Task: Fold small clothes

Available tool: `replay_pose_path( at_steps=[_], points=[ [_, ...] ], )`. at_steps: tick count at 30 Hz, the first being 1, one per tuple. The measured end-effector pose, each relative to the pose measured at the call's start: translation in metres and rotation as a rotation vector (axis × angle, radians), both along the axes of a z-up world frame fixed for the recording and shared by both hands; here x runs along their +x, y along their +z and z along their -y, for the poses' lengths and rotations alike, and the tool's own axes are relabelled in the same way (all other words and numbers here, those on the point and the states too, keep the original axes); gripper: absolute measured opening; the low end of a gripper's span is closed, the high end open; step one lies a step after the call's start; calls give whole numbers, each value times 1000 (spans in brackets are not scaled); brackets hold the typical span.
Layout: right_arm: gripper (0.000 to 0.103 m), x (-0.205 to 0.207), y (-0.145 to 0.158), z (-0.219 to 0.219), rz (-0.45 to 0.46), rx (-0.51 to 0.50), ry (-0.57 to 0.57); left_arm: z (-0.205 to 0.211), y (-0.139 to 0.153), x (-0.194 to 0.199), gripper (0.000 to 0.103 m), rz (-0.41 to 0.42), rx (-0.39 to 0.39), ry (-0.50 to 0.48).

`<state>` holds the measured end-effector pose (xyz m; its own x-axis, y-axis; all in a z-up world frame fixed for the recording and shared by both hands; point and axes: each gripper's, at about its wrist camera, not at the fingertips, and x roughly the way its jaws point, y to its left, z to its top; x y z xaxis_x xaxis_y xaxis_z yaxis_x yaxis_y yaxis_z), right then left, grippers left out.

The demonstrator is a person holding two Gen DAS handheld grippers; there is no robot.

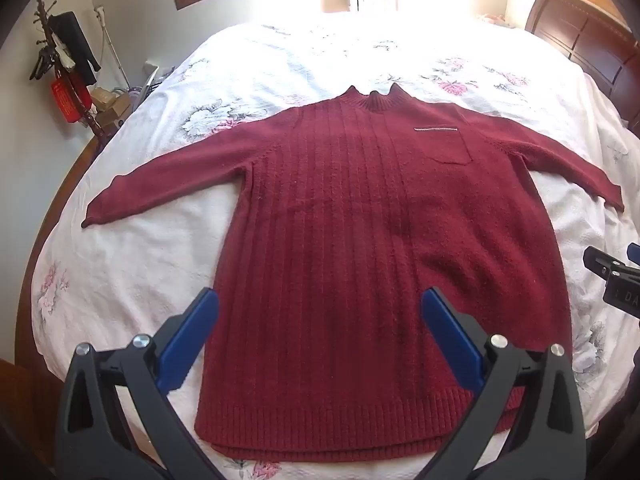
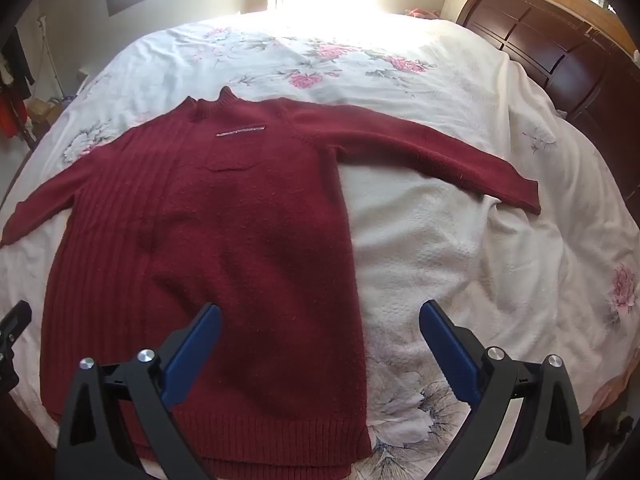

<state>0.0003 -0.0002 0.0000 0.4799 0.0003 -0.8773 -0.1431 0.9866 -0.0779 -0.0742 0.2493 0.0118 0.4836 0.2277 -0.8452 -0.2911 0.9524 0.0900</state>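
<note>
A dark red knit sweater [image 1: 360, 240] lies flat and face up on the bed, collar far, ribbed hem near, both sleeves spread out sideways. It has a chest pocket [image 1: 448, 148] with a pale trim line. My left gripper [image 1: 320, 300] hovers open over the lower body of the sweater, nothing between its blue pads. The same sweater [image 2: 208, 248] fills the left half of the right wrist view, its right sleeve [image 2: 440, 156] stretched out. My right gripper [image 2: 320, 312] is open above the sweater's right side edge, holding nothing.
A white bedspread [image 1: 140, 264] with pink flowers covers the bed. A dark wooden headboard [image 2: 560, 52] stands at the right. A coat stand [image 1: 68, 68] with hanging things and boxes is at the left by the wall. Bright windows lie beyond the bed.
</note>
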Motion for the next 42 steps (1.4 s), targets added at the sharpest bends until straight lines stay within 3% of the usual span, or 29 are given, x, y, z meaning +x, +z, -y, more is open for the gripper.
replay_pose_path(
  at_steps=[36, 39, 42],
  points=[
    [99, 3, 0, 0, 13, 3, -2, -3, 0, -1, 100, 7, 15, 15],
    [99, 5, 0, 5, 43, 33, 9, -6, -5, 0, 100, 30, -24, 9],
    [99, 18, -8, 23, 34, 53, 23, -11, -26, 13, 100, 41, -152, -35]
  ],
)
